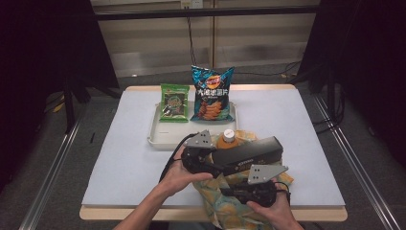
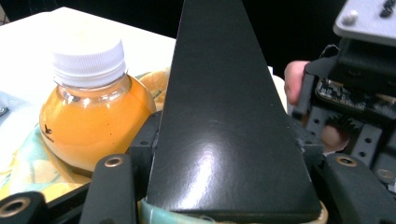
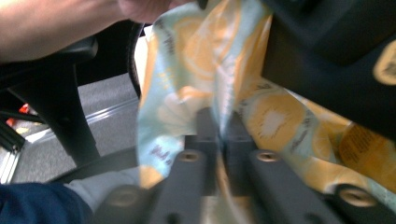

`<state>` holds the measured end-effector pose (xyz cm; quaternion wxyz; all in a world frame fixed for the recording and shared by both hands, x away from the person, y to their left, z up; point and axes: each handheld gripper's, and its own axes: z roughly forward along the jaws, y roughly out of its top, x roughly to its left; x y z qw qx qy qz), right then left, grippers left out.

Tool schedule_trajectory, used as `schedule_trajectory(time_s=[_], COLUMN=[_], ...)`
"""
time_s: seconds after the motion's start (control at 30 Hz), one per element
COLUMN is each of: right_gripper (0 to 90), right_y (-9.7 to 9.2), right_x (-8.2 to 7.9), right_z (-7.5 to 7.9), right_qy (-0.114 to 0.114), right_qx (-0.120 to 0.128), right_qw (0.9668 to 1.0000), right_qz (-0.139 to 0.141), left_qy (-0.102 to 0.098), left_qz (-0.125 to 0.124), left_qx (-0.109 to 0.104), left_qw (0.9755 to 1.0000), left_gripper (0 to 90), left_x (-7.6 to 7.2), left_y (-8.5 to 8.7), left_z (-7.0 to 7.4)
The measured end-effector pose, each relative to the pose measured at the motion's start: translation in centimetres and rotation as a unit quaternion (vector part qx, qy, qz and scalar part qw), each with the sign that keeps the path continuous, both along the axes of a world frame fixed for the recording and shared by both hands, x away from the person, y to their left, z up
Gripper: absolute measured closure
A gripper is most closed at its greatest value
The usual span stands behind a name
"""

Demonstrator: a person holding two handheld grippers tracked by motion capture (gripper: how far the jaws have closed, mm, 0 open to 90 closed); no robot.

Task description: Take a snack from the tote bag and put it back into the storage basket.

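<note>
A long black box (image 1: 253, 152) lies slanted over a yellow and teal patterned bag (image 1: 225, 211) at the table's near edge. My left gripper (image 1: 216, 167) is shut on the box's near end (image 2: 219, 93), one jaw on each side. An orange juice bottle (image 1: 227, 140) with a white cap stands upright inside the bag's mouth, just left of the box (image 2: 93, 121). My right gripper (image 1: 234, 192) is shut on a fold of the bag's fabric (image 3: 275, 116), jaws (image 3: 217, 126) pinched together, below the box (image 3: 327, 60).
A white tray (image 1: 155, 136) behind the bag holds a green snack packet (image 1: 174, 102) and a blue chips bag (image 1: 212, 93). White cloth (image 1: 306, 143) covers the table. Dark curtains flank both sides, with metal rails on the floor.
</note>
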<state>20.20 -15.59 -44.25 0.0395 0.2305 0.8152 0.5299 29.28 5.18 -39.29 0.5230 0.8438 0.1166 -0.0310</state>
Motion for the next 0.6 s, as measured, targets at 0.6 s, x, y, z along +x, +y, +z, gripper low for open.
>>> schedule_trajectory(time_s=[0.6], right_gripper=[75.8], right_y=[-1.6], right_x=[-0.5], right_z=[-0.9], right_qy=[0.006], right_qx=[-0.029], right_qw=[0.9995], right_qz=[-0.009], left_qy=[-0.017], left_qz=[0.002], left_qx=[-0.018], left_qw=[0.9997], left_gripper=[43.8], left_x=[0.2], left_y=[2.6], left_z=[1.5])
